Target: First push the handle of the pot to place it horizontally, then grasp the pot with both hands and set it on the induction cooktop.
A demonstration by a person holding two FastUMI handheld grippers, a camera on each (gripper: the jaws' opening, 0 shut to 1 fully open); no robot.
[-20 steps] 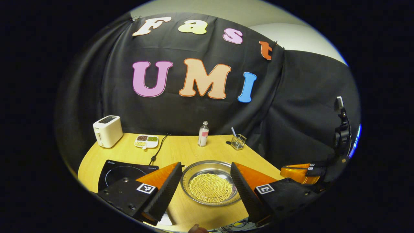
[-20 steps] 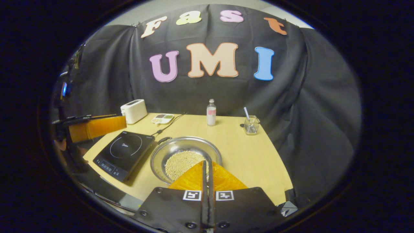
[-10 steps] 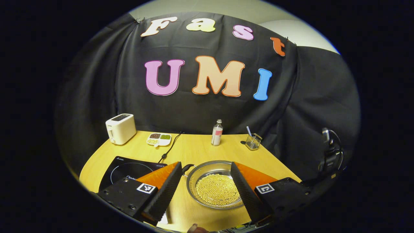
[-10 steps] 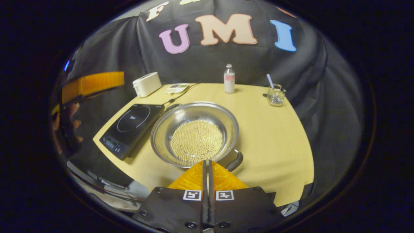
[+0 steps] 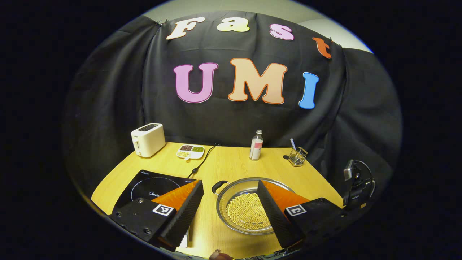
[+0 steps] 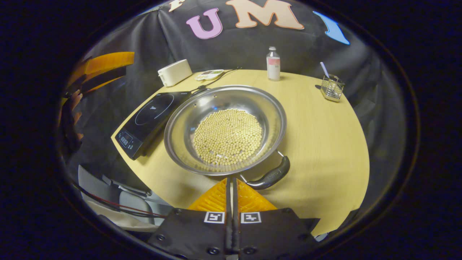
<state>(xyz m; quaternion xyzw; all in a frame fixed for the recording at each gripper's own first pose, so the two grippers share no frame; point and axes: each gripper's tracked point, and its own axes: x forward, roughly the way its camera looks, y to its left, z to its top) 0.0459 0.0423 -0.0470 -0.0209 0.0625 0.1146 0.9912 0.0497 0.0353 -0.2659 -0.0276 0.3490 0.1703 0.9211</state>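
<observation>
A steel pot point(image 6: 180, 119) with pale beans sits on the wooden table, right of the black induction cooktop point(image 6: 151, 115). Its near black handle point(image 6: 270, 177) points toward the lower right in the right gripper view. My right gripper point(image 6: 231, 179) is shut on nothing, its tips just short of the pot's near rim and left of that handle. My left gripper point(image 5: 229, 186) hangs open above the table's front, with the pot point(image 5: 238, 184) and its far handle point(image 5: 218, 186) seen between its fingers and the cooktop point(image 5: 155, 186) to the left. The left gripper point(image 6: 104, 68) also appears in a hand, up left.
Along the back of the table stand a white toaster point(image 5: 148, 139), a small dish of beans point(image 5: 190, 151), a bottle point(image 5: 256, 146) and a wire cup point(image 5: 297, 157). The cooktop's cord point(image 5: 202, 162) runs to the back. The table's front edge is close under both grippers.
My right gripper has moved forward and down to the pot, which now looms large with its near handle in view. The left gripper view has swung left; the left gripper stays open.
</observation>
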